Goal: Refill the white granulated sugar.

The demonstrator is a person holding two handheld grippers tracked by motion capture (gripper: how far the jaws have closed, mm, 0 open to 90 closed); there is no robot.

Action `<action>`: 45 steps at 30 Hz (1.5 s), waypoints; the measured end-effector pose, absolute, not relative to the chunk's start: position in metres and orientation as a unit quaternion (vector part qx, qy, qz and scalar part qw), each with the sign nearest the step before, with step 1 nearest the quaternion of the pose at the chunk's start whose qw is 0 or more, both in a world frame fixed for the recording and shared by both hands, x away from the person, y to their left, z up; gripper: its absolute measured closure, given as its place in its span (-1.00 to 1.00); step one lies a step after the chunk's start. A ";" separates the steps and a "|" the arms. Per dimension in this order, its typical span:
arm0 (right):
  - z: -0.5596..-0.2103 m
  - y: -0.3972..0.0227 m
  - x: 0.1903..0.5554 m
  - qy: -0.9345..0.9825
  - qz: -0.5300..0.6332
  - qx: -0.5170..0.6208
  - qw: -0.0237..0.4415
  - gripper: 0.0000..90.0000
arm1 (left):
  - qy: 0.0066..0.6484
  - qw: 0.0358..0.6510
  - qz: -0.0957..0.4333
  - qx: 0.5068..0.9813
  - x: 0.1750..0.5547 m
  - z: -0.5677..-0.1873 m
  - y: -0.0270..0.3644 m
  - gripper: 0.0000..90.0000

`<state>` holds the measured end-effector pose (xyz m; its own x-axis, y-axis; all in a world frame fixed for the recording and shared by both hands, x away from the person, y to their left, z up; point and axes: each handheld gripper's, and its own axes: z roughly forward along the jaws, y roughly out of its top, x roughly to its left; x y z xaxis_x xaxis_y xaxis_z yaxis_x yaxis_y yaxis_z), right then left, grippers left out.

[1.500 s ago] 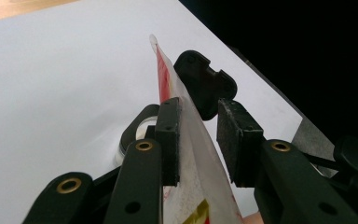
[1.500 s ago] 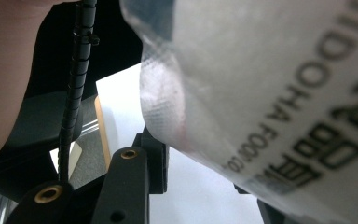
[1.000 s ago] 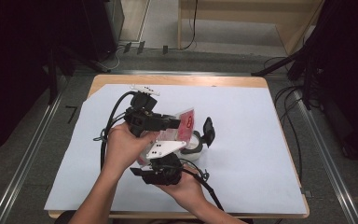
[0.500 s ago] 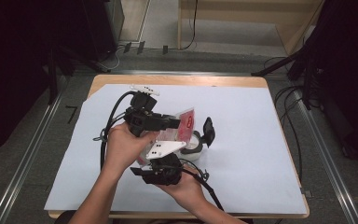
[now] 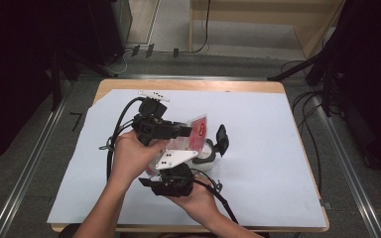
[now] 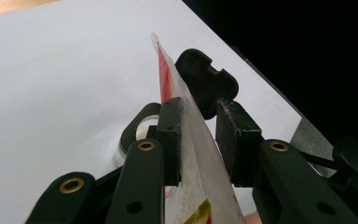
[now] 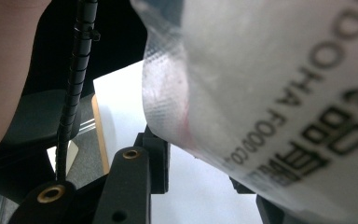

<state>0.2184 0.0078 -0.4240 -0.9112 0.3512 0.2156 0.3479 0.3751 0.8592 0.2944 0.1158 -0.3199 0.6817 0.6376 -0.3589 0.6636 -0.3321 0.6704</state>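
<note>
surface: white sheet on wooden table, dark room | packet above small jar, clamped by left gripper | right gripper: grip unclear | unchanged since earlier

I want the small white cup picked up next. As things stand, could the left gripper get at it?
Probably not yet. The left gripper has the red and white packet between its jaws, and the right gripper is on that packet too. The small white cup sits just below them, under the packet.
</note>
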 end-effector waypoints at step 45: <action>-0.440 0.015 0.210 0.837 0.516 0.182 0.014 0.31 | 0.400 0.381 -0.051 0.832 0.292 -0.320 0.129 0.60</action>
<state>0.2099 0.0153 -0.4403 -0.9335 0.3185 0.1648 0.2905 0.4020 0.8683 0.2923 0.1292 -0.3202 0.6755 0.6259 -0.3897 0.7038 -0.3898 0.5939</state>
